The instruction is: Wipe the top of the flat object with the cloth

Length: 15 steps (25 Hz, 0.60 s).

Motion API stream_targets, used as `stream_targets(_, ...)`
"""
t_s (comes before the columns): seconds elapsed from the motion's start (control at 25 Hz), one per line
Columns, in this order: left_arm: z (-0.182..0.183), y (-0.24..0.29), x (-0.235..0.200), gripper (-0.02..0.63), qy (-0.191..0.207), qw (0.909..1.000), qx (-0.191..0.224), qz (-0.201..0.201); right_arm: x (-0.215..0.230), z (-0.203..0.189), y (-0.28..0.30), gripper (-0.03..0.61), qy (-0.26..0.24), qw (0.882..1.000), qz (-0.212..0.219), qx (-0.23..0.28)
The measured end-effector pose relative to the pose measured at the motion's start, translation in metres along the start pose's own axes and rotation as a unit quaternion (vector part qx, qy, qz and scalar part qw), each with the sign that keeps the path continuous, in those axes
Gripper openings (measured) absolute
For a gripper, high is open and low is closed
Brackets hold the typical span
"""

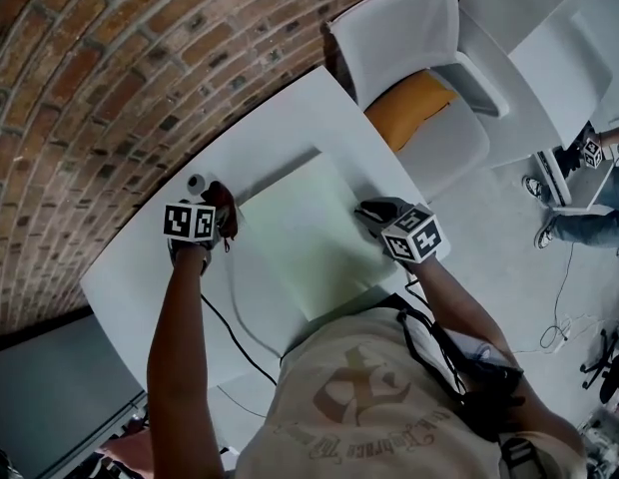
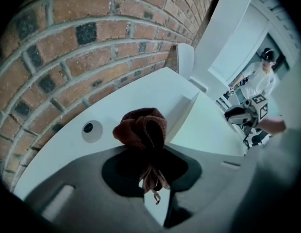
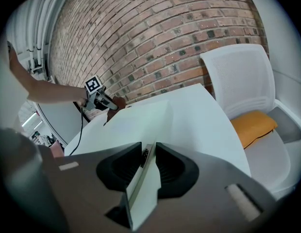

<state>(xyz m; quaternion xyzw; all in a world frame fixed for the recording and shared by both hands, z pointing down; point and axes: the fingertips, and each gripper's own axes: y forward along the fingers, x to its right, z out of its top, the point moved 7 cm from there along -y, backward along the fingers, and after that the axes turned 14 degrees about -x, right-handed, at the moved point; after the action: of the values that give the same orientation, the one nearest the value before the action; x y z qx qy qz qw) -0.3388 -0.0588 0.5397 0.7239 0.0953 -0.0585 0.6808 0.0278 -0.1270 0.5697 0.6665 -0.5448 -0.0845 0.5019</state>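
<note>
Both clenched | left tool (image 2: 150, 176) holds cloth (image 2: 143, 130) just beside flat object (image 1: 309, 233), left edge | right tool (image 3: 148, 161) clamps its right edge

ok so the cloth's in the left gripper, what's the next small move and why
Probably move the left gripper across and lower the cloth onto the board at its nearest corner. The cloth is bunched just off the board's edge, not on its top, and the right gripper is clamped on the opposite edge, holding it steady.

Left gripper (image 1: 222, 214), arm outstretched, points steeply down, jaws pinching a bunched brown cloth (image 2: 141, 127); right gripper (image 1: 366, 211) clamps the pale flat board's (image 1: 300, 238) right edge.
</note>
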Motion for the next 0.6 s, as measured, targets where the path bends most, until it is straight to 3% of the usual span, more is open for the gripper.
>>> stream_targets(0.16, 0.019, -0.021, 0.025, 0.075, 0.021, 0.9991, 0.037, -0.001, 0.000, 0.001, 0.001, 0.101, 0.002, 1.000, 0.001, 0.004)
stream_targets(0.32, 0.052, -0.026, 0.069, 0.075, 0.067, 0.9962, 0.055, -0.013, 0.000, 0.001, 0.001, 0.101, 0.002, 1.000, 0.001, 0.004)
stream_targets(0.6, 0.117, -0.012, 0.154, 0.075, 0.165, 0.9813, 0.077, -0.062, -0.002, 0.002, 0.002, 0.101, 0.000, 1.000, -0.004, 0.008)
